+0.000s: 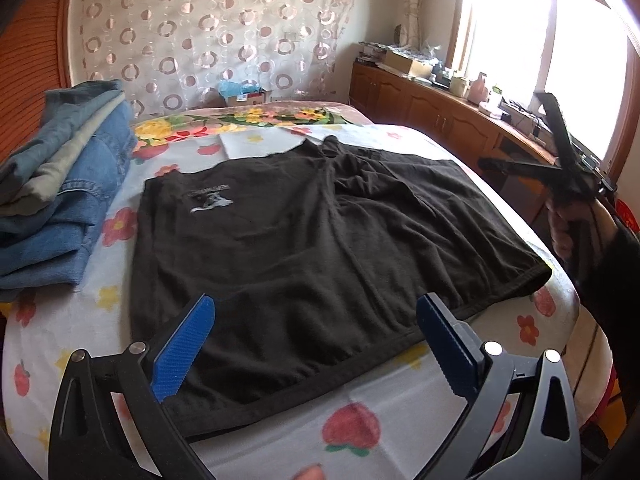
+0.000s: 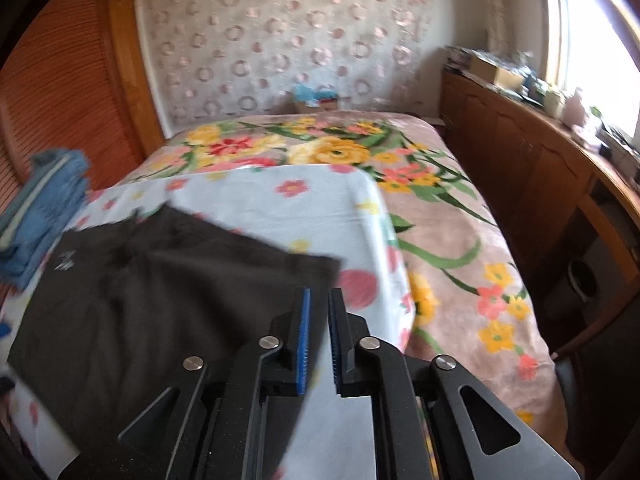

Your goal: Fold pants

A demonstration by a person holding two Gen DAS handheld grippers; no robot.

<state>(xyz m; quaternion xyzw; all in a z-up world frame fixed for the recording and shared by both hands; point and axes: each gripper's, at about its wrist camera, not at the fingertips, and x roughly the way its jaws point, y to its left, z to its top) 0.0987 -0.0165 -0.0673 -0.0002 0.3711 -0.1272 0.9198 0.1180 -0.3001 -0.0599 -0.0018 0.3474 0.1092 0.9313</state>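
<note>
Dark brown shorts [image 1: 320, 248] with a small white logo lie spread flat on a white flowered sheet [image 1: 372, 420]. My left gripper [image 1: 316, 348] is open wide, its blue pads above the near waistband edge, holding nothing. My right gripper [image 2: 319, 340] has its blue pads nearly together with a narrow gap and nothing between them; it hovers above the right edge of the shorts [image 2: 160, 300]. In the left wrist view the right gripper [image 1: 560, 168] is held up in the air at the far right, off the bed's edge.
A stack of folded jeans [image 1: 60, 200] sits at the left of the bed, also in the right wrist view [image 2: 44, 208]. A flowered blanket [image 2: 440, 220] covers the far bed. A wooden cabinet [image 1: 432, 108] with clutter runs along the window on the right.
</note>
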